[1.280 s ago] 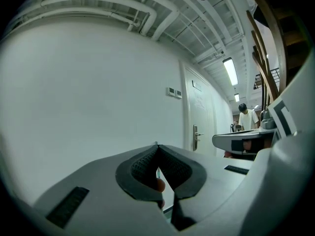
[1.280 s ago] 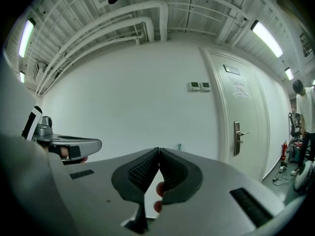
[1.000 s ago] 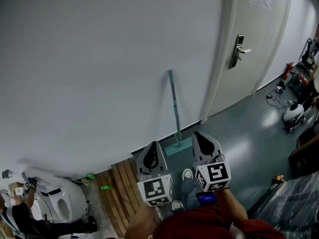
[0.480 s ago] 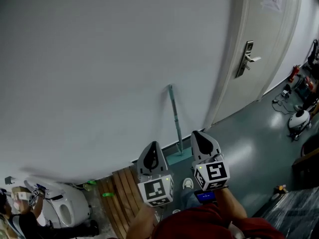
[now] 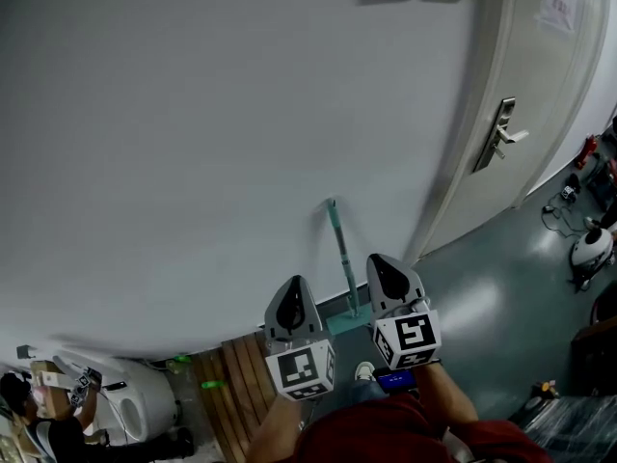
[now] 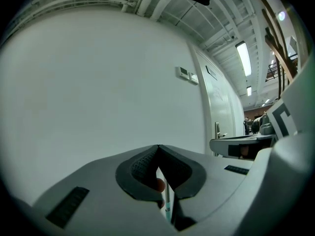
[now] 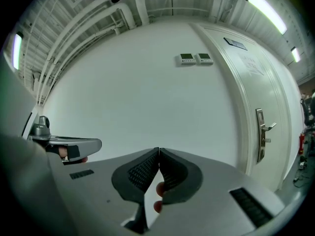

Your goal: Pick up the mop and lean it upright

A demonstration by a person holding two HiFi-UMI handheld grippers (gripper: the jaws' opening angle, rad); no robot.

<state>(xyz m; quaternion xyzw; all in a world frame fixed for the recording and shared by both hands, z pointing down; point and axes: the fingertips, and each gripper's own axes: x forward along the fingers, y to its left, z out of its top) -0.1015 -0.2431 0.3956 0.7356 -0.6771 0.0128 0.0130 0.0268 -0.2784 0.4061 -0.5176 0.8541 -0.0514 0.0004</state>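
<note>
Teal mop (image 5: 340, 257) leans upright against the white wall (image 5: 193, 143), its head on the floor's edge at the wall, left of the door (image 5: 540, 95). Left gripper (image 5: 294, 287) and right gripper (image 5: 381, 266) hover near it, both clenched and empty.

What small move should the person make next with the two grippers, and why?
Probably draw the left gripper and right gripper back a little and leave the mop alone. It already stands upright, handle against the wall, head on the floor. Both grippers are shut, empty and clear of it, so no further grasp seems needed.
</note>
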